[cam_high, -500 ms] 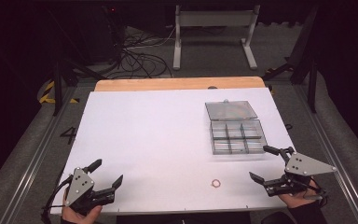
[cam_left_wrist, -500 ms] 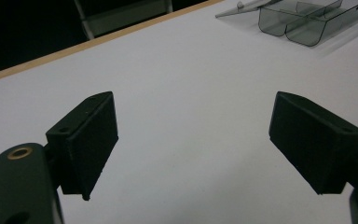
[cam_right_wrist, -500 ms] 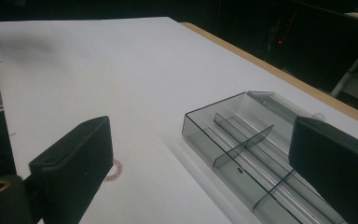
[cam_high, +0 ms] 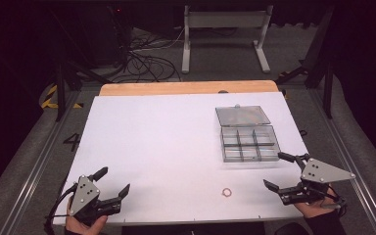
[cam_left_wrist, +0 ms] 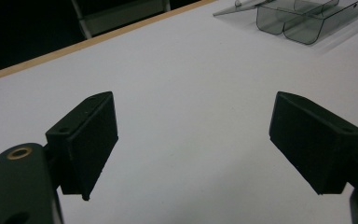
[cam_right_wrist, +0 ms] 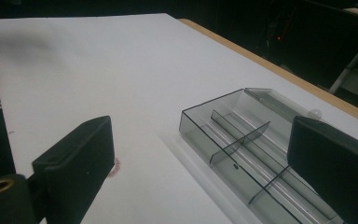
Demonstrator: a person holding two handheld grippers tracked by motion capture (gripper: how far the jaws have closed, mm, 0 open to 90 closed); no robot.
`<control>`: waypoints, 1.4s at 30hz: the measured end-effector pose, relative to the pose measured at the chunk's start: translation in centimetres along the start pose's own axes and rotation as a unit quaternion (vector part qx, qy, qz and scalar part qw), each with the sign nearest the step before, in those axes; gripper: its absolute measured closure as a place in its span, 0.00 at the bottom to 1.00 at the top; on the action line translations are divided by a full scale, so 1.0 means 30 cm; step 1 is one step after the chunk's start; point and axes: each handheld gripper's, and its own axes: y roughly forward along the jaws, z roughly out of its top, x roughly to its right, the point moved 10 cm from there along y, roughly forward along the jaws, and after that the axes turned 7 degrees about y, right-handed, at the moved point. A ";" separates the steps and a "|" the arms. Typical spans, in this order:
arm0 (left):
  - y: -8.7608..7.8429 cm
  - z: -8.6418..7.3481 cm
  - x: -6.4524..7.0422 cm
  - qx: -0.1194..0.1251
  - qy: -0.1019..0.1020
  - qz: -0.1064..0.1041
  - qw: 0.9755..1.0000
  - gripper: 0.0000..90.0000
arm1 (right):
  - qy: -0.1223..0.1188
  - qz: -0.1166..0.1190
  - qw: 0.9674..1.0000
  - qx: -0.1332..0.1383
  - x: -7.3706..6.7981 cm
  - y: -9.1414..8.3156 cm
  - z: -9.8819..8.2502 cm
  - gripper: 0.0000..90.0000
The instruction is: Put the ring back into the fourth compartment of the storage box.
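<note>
On the table, near edge: one small ring (cam_high: 227, 192) lies flat on the white sheet, between the two grippers and closer to the right one; nothing touches it.
Ring in the right gripper view: a pinkish bit (cam_right_wrist: 117, 167) shows just beside the left-hand jaw, partly hidden by it.
Box: one clear box (cam_high: 250, 144) sits on the sheet beyond the ring, toward the right side; its hinged lid (cam_high: 243, 115) lies folded back flat on the far side.
Box compartments: six, in two rows of three, split by thin walls; each one that shows looks bare.
Right gripper: one, (cam_high: 286, 170), held in a hand (cam_high: 318, 208) at the near right corner; jaws spread wide with nothing between them; its far jaw tip is just beside the box's near right corner.
Left gripper: one, (cam_high: 112, 181), held in a hand (cam_high: 83, 226) at the near left corner; jaws wide apart, gripping nothing, above bare sheet and well apart from the ring and box.
Surface: one white sheet (cam_high: 166, 142) covers the table; a strip of wood edge (cam_high: 186, 88) shows along the far side.
Room: dark; grey floor, a tangle of cables (cam_high: 142, 58) and a white frame stand (cam_high: 225, 34) beyond the table; yellow-black tape (cam_high: 54, 95) at the far left.
</note>
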 end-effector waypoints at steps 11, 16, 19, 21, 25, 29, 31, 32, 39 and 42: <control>0.005 -0.001 0.001 -0.002 0.000 0.002 1.000 0.18 | 0.001 0.021 1.000 -0.012 -0.026 0.032 0.045 0.10; 0.005 0.001 0.004 0.000 -0.004 0.002 1.000 0.18 | -0.007 0.033 0.999 -0.015 -0.050 0.062 0.080 0.10; 0.006 -0.001 0.004 -0.002 -0.001 0.002 1.000 0.18 | -0.010 0.041 0.999 -0.016 -0.065 0.081 0.098 0.10; 0.006 -0.001 0.004 -0.002 -0.001 0.002 1.000 0.18 | -0.013 0.046 0.999 -0.018 -0.077 0.095 0.107 0.10; 0.006 -0.001 0.002 -0.003 0.004 0.004 1.000 0.18 | -0.019 0.061 0.998 -0.025 -0.103 0.125 0.122 0.10; 0.007 -0.003 0.003 -0.004 0.004 0.002 1.000 0.18 | -0.025 0.071 0.997 -0.029 -0.121 0.151 0.131 0.10; 0.008 -0.003 0.005 -0.004 0.005 0.001 1.000 0.18 | -0.025 0.074 0.996 -0.031 -0.130 0.164 0.136 0.10; 0.007 -0.003 0.005 -0.004 0.005 0.002 1.000 0.18 | -0.028 0.078 0.996 -0.031 -0.135 0.171 0.138 0.10; 0.008 -0.003 0.005 -0.004 0.006 0.001 1.000 0.18 | -0.034 0.094 0.994 -0.034 -0.171 0.214 0.158 0.10; 0.008 -0.003 0.005 -0.005 0.007 0.002 1.000 0.18 | -0.039 0.101 0.993 -0.040 -0.185 0.235 0.161 0.10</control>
